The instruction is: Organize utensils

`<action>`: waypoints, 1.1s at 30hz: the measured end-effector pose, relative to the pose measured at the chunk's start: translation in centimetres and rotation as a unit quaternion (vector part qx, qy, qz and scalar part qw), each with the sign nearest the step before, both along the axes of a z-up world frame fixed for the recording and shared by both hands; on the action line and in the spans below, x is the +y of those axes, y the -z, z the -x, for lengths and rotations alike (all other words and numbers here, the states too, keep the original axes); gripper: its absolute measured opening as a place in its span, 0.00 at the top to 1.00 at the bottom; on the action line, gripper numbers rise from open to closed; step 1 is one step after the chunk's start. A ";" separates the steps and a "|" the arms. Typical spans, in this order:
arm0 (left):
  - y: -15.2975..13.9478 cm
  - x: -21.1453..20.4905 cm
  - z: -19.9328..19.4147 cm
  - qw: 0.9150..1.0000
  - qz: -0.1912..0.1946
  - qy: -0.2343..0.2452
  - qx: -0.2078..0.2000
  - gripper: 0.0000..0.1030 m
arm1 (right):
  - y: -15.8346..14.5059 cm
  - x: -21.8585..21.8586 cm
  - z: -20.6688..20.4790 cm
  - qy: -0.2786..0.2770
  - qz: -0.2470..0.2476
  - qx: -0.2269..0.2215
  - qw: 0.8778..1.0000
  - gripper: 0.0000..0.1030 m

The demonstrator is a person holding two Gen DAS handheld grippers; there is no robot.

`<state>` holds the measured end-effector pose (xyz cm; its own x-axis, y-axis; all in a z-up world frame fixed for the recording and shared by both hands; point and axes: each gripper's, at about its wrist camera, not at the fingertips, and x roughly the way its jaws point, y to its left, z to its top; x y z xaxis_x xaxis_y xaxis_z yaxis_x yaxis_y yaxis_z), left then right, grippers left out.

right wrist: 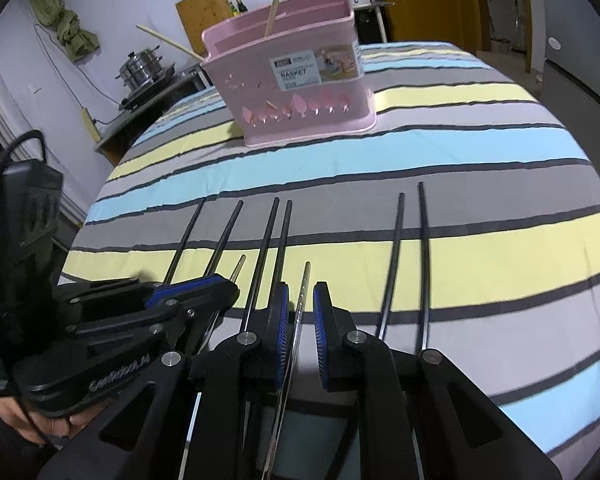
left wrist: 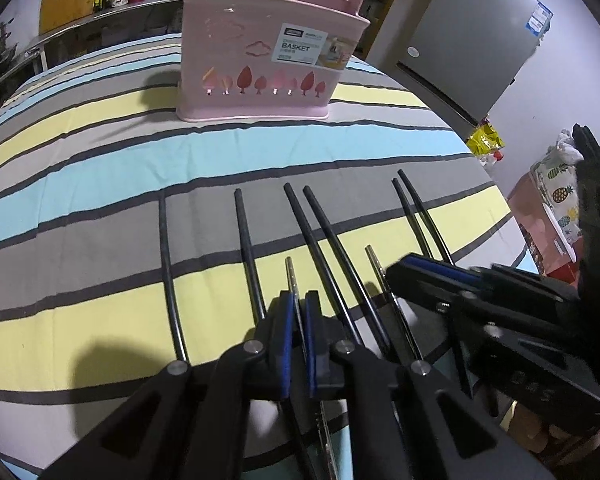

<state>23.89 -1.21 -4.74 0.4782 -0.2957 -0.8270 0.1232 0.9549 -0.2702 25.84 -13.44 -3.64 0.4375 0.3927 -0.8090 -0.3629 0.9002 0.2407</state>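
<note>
I have both claws down at the near edge of the striped tablecloth (left wrist: 100,184), each over one of the two silver chopsticks. My left claw (left wrist: 298,312) is closed on the left silver chopstick (left wrist: 291,276): the blue pads pinch the shaft, and its tip sticks out past them toward the pink basket (left wrist: 268,60). My right claw (right wrist: 300,320) is only partly closed; the right silver chopstick (right wrist: 305,284) runs up between its pads, but I see a gap on the right side at least, so I judge it straddles the stick rather than grips it. What the coming move turns on is that both sticks lie lengthwise along the claws' own pointing direction, tips aimed away from me at the basket, which stands straight ahead and well apart across the cloth, two pale wooden chopsticks (right wrist: 275,0) already leaning in it. Six black chopsticks (left wrist: 246,248) lie in the same fan alongside, one just beside each claw, so a lift must come up clean. The near ends of all the sticks are hidden under the claw bodies, and I cannot tell which basket compartment is free.
</note>
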 end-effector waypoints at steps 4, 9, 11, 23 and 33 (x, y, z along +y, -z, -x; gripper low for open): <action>0.1 0.1 -0.2 1.000 0.002 0.001 0.001 0.92 | 0.8 0.6 -0.7 -0.002 0.016 0.009 1.000 0.88; 0.1 -0.1 -0.9 1.000 -0.001 0.005 0.001 0.92 | 0.9 0.8 -1.1 -0.001 0.032 0.014 0.999 0.95; 0.1 -0.1 -1.2 1.000 0.001 0.007 0.003 0.92 | 0.9 0.8 -1.3 0.000 0.033 0.018 0.999 0.96; 0.2 -0.4 -1.5 1.000 -0.013 0.026 0.006 0.93 | 0.9 0.5 -1.5 -0.004 0.028 0.025 0.999 0.97; -1.3 0.0 -1.5 1.000 0.007 0.019 -0.003 0.95 | -1.2 -0.4 -1.2 0.002 0.007 0.007 1.000 0.97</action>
